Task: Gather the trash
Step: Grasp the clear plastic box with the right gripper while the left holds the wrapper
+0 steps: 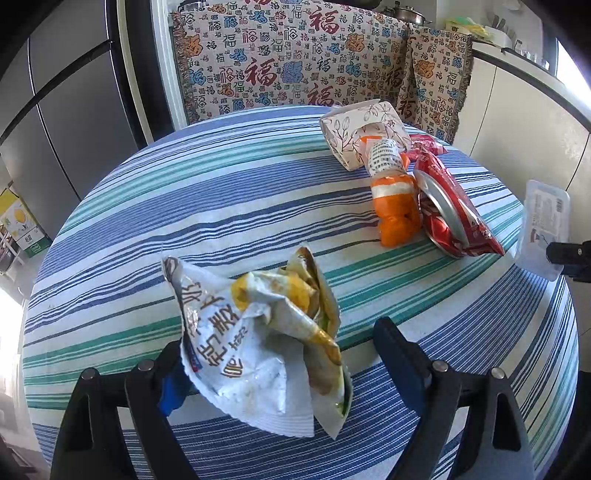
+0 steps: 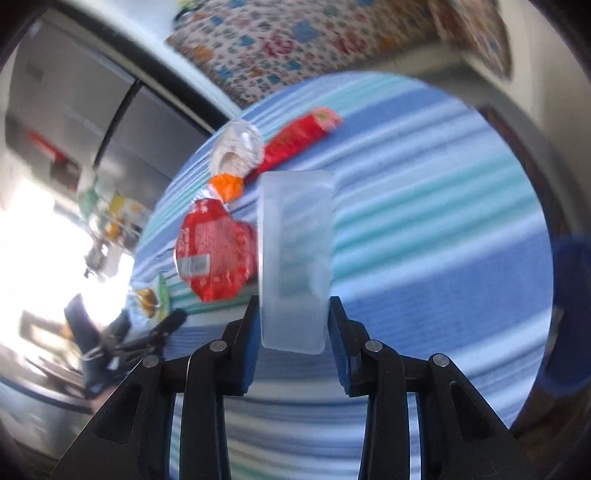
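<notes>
My right claw (image 2: 291, 325) grips the clear plastic tray (image 2: 295, 258); my left claw (image 1: 280, 369) stands spread around the crumpled wrapper (image 1: 258, 350), unclenched. Next: bin the tray, perhaps the blue bin (image 2: 570, 314) at three o'clock.

Pretty clearly someone's home, kitchen or dining corner. There's a round table (image 1: 258, 192) with a blue and green striped cloth, a bench seat behind it draped in a throw (image 1: 295, 55) printed with red Chinese characters, steel pots (image 1: 406, 14) sitting up on the white counter (image 1: 517, 110), and big grey fridge-looking doors (image 1: 74, 110) off to the left.
</notes>
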